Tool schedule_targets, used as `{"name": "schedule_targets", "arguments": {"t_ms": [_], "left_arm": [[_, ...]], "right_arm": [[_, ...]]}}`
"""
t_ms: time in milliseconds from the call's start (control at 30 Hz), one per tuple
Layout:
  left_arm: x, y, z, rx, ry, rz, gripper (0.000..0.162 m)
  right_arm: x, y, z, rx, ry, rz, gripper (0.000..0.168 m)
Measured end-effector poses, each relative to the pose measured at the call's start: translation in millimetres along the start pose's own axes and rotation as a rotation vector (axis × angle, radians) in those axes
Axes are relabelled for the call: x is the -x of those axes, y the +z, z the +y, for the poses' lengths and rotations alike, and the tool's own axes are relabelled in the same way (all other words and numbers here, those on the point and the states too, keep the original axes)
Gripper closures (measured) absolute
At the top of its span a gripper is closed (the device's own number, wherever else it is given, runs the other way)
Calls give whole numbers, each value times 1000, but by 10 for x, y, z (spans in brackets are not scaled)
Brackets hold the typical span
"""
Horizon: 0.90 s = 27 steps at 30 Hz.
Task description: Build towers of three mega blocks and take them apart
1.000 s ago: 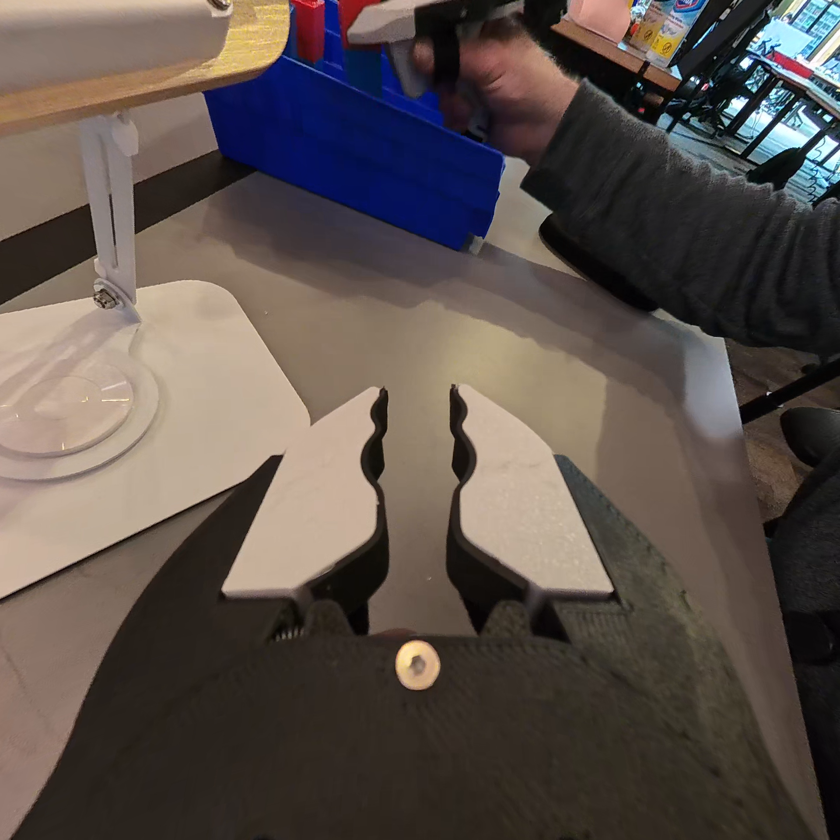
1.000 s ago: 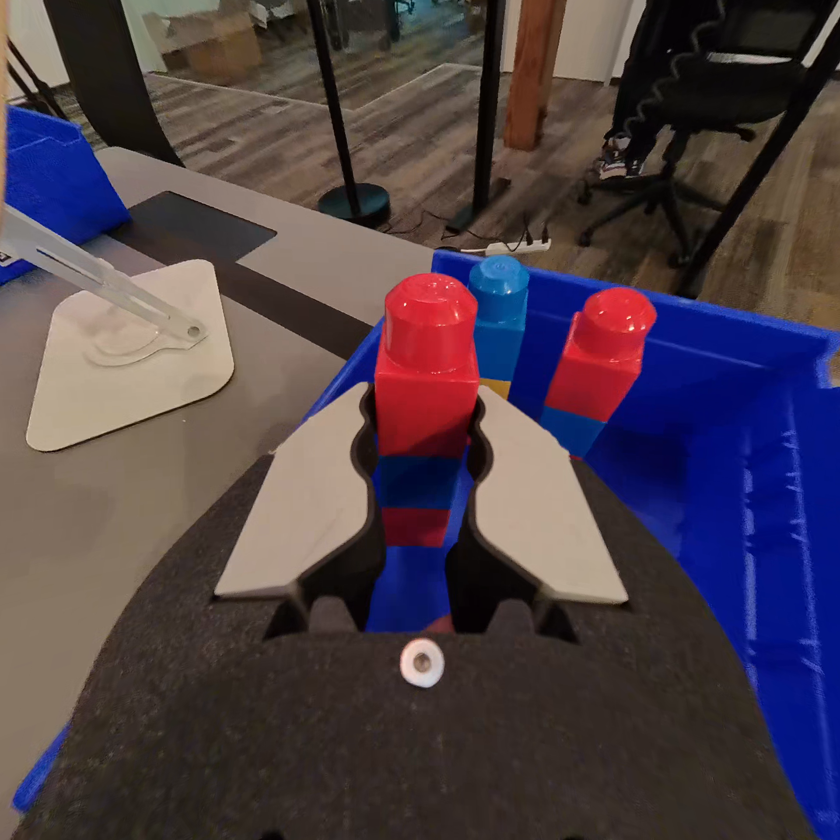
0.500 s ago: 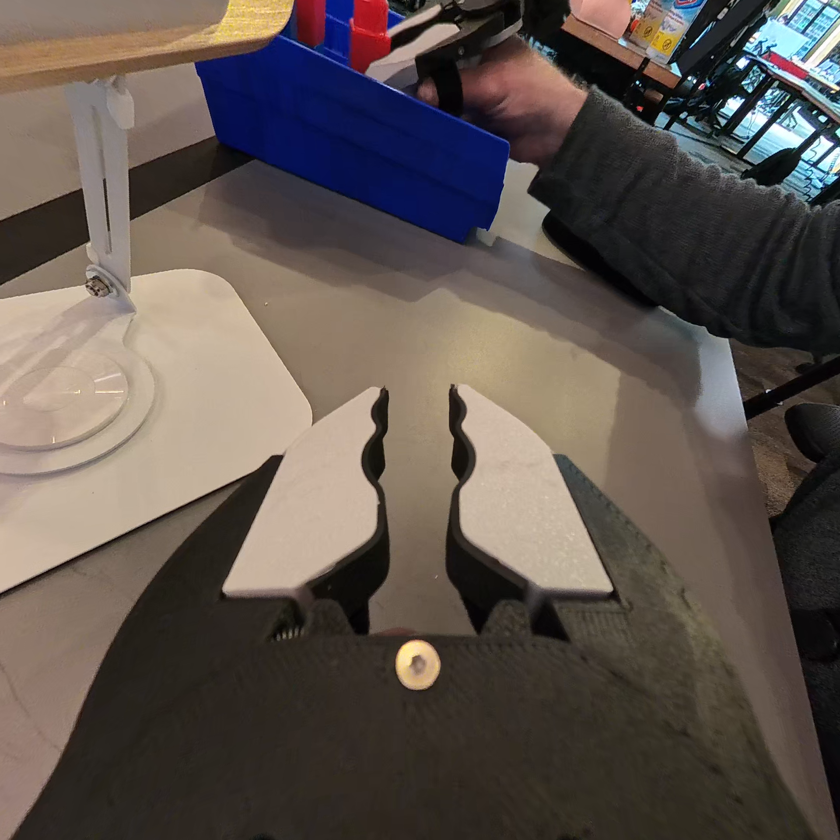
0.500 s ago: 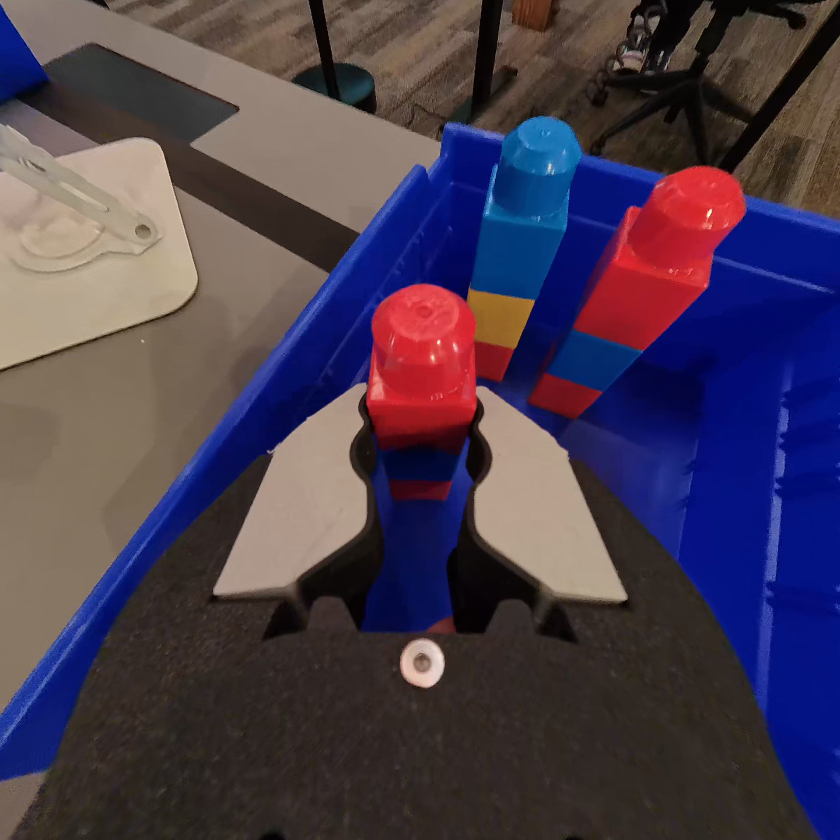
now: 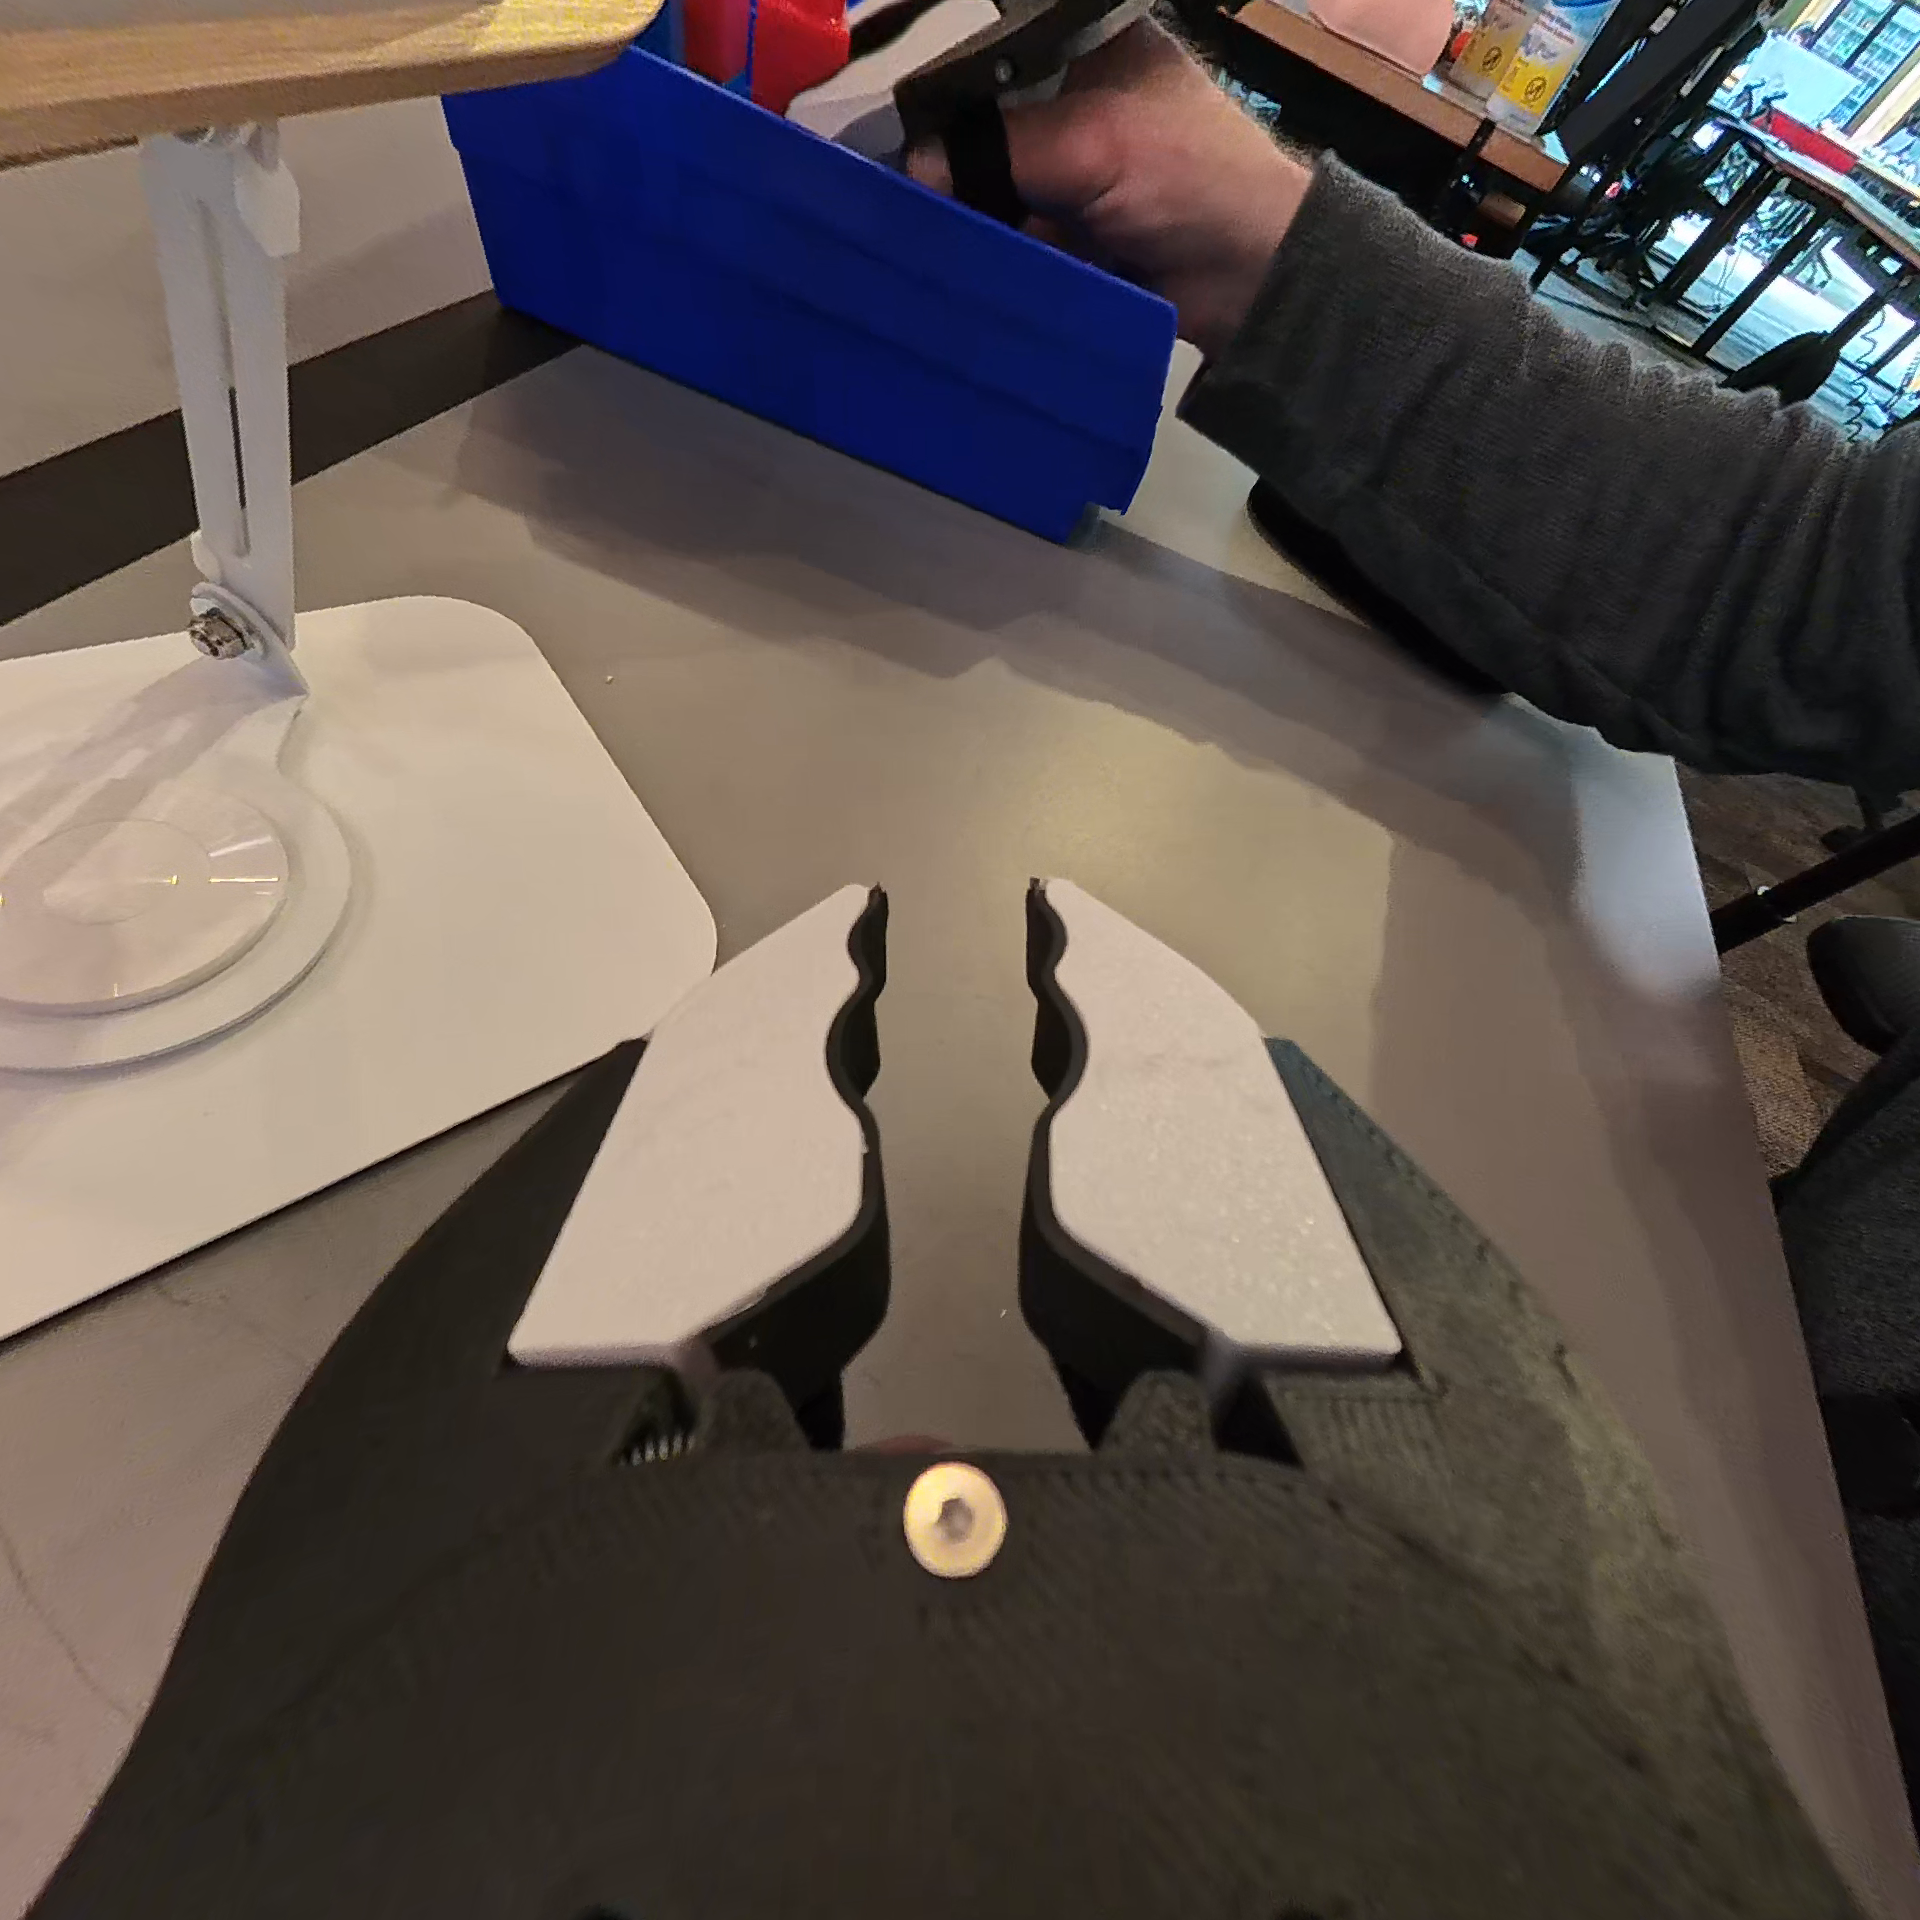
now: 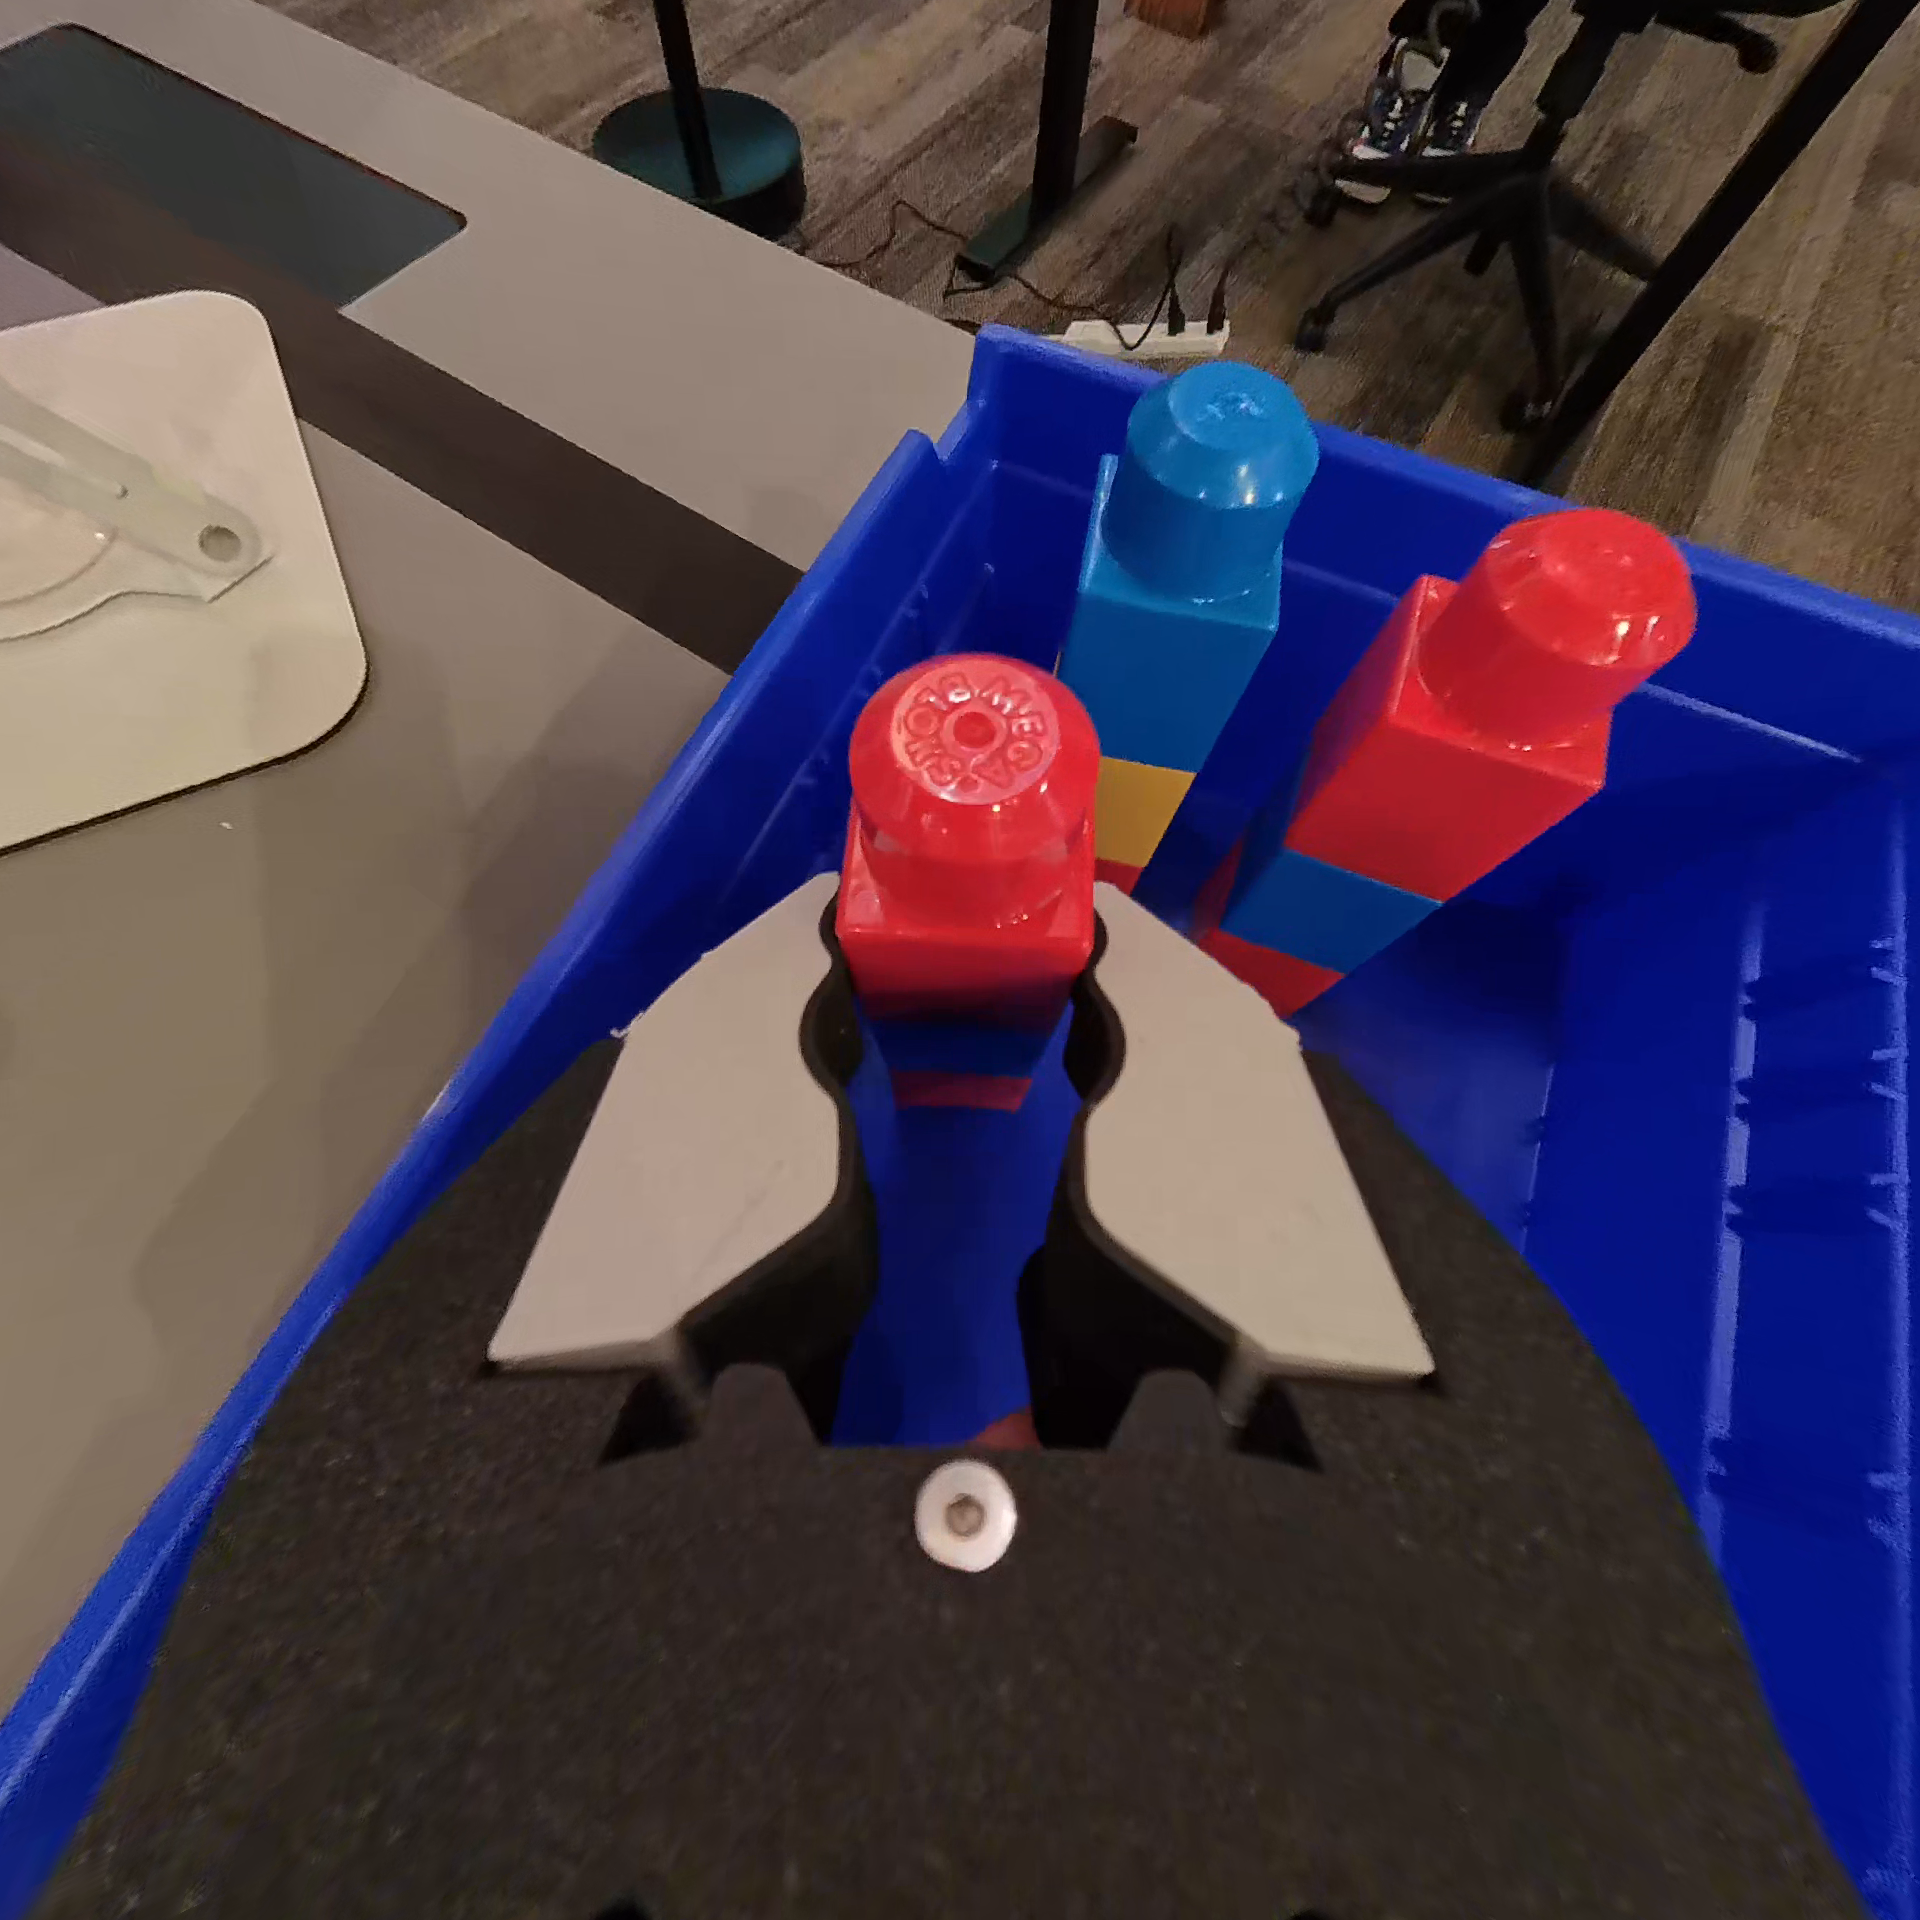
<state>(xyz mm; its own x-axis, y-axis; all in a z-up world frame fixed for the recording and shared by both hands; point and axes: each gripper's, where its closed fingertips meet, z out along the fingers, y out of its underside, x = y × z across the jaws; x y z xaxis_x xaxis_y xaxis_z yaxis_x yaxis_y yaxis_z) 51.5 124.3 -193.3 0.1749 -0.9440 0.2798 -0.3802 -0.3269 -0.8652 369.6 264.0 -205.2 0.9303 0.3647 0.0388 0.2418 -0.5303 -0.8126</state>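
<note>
Right gripper (image 6: 966,935), right wrist view: jaws closed onto the top red block of a three-block tower (image 6: 966,894), red over blue over red, the fingertips pressed against both side faces of that top block. The tower stands inside the blue bin (image 6: 1704,1039), near its left wall; whether its foot touches the bin floor cannot be told, since the gripper body hides it. At 1 o'clock from the held tower stands a second tower (image 6: 1179,634), blue on top, yellow under it, a sliver of red at the base. At 2 o'clock a third tower (image 6: 1455,769), red over blue over red. Both are close together near the bin's far wall. At 10 o'clock, outside the bin, a white stand base (image 6: 208,665) lies flat on the grey table (image 6: 312,1039). Left gripper (image 5: 956,904), left wrist view: jaws parted by a narrow gap, nothing between them, only table surface showing through; it hangs above the table. White stand base (image 5: 416,935) at 10 o'clock, its upright arm (image 5: 234,447) rising toward a wooden board (image 5: 312,62) at the top edge. The blue bin (image 5: 810,312) sits at 12 o'clock, well apart from this gripper. A hand (image 5: 1122,187) in a grey sleeve (image 5: 1558,540) reaches in from 2 o'clock, holding the other gripper over the bin; red blocks (image 5: 769,42) show above the rim.
</note>
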Motion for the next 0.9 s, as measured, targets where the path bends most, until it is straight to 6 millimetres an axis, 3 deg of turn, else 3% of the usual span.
{"name": "schedule_targets", "arguments": {"t_ms": [300, 533, 667, 767, 833, 900], "left_arm": [[10, -3, 20, 3, -3, 1, 137], [-13, -9, 21, 9, 6, -1, 136], [-22, -28, 6, 4, 10, -7, 136], [-24, -76, -18, -3, 20, -22, 135], [-29, -116, -40, -13, 26, -32, 135], [-15, -168, -51, -13, 37, -55, 135]], "right_arm": [[-27, 36, 41, 41, 5, 3, 125], [-17, -97, 16, 27, 0, -2, 123], [-22, -358, -67, -10, -11, 33, 123], [-17, -672, -169, -43, -61, 107, 125], [60, -922, -289, -92, -101, 145, 127], [261, -1124, -390, -119, -167, 129, 127]]}}
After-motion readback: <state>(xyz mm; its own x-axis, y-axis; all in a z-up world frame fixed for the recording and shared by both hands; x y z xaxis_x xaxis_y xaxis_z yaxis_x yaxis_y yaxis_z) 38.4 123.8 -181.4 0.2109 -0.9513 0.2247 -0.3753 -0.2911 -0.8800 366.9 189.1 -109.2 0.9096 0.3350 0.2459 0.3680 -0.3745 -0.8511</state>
